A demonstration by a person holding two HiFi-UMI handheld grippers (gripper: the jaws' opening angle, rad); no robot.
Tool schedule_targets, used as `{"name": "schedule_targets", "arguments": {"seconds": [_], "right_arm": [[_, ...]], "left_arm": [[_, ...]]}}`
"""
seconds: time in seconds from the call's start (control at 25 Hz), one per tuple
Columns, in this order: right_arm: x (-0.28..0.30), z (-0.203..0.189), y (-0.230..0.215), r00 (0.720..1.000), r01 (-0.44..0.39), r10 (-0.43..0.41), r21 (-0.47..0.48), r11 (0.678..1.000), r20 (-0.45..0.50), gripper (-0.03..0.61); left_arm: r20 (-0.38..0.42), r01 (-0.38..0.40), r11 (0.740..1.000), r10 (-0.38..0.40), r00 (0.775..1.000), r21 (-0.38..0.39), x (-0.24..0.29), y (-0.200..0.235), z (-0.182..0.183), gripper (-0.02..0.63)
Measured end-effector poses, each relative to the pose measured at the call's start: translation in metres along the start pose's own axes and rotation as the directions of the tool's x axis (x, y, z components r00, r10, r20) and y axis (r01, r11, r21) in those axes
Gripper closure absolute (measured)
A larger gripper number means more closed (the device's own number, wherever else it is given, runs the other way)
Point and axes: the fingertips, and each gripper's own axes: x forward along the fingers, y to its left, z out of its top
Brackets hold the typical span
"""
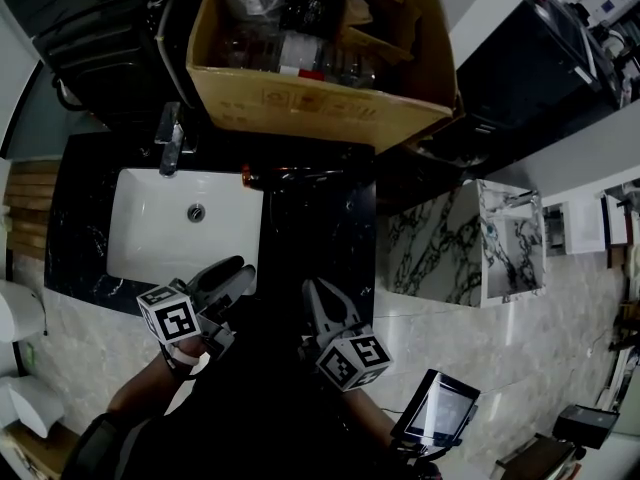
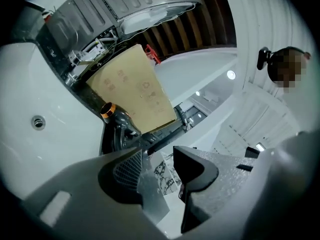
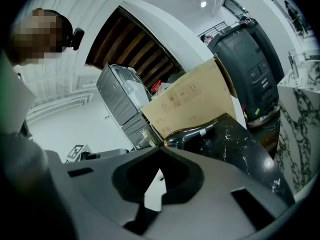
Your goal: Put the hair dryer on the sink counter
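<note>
Head view: closest in, the person's two tools hover over the front edge of the black marble worktop (image 1: 320, 228). The left claw (image 1: 243, 266) is over the front right corner of the white basin (image 1: 150, 238), and the right claw (image 1: 315, 286) is just beside it above dark stone. Off to the right and low, a small screen device (image 1: 437, 408) sits over the pale tiled floor.

In the left gripper view, the left claw (image 2: 160, 151) has its jaws parted with a clear gap and nothing between them. In the right gripper view, the right claw (image 3: 157, 151) has its jaws drawn together at the tips, with only a thin sliver of light lower down, and it grips nothing.

Further back, the hair dryer (image 1: 300, 175) lies on its side along the rear of the worktop, right of the basin. Its copper-ringed end points toward the faucet (image 1: 170, 138), and it is well apart from both claws. Both gripper views show it across bare stone: (image 2: 117, 124) and (image 3: 200, 133).

Right behind the hair dryer, an open cardboard box (image 1: 300, 98) overhangs the back edge of the worktop, crowding that side. A white marble-patterned cabinet (image 1: 440, 243) stands to the right of the worktop.
</note>
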Motion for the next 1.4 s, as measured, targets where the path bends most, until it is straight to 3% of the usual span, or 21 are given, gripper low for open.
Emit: {"name": "schedule_targets", "arguments": {"seconds": [0.24,0.44,0.88,1.4], "right_arm": [[-0.002,0.013,0.017,0.999,-0.022,0.023,-0.024,0.999,0.029,0.583],[-0.009,0.026,0.028,0.998,-0.005,0.012,-0.110,0.994,0.065,0.583],[-0.020,0.034,0.047,0.994,-0.020,0.040,-0.180,0.983,0.106,0.583],[-0.033,0.041,0.049,0.988,-0.014,0.046,-0.212,0.977,0.148,0.583]], "left_arm": [[0.031,0.022,1.000,-0.022,0.999,0.003,-0.007,-0.023,0.004,0.422],[0.006,0.064,0.996,-0.065,0.998,0.060,-0.008,-0.047,-0.007,0.422],[-0.007,0.106,0.982,-0.106,0.994,0.154,-0.006,-0.069,-0.010,0.422],[-0.018,0.117,0.982,-0.115,0.993,0.151,-0.005,-0.076,-0.019,0.422]]}}
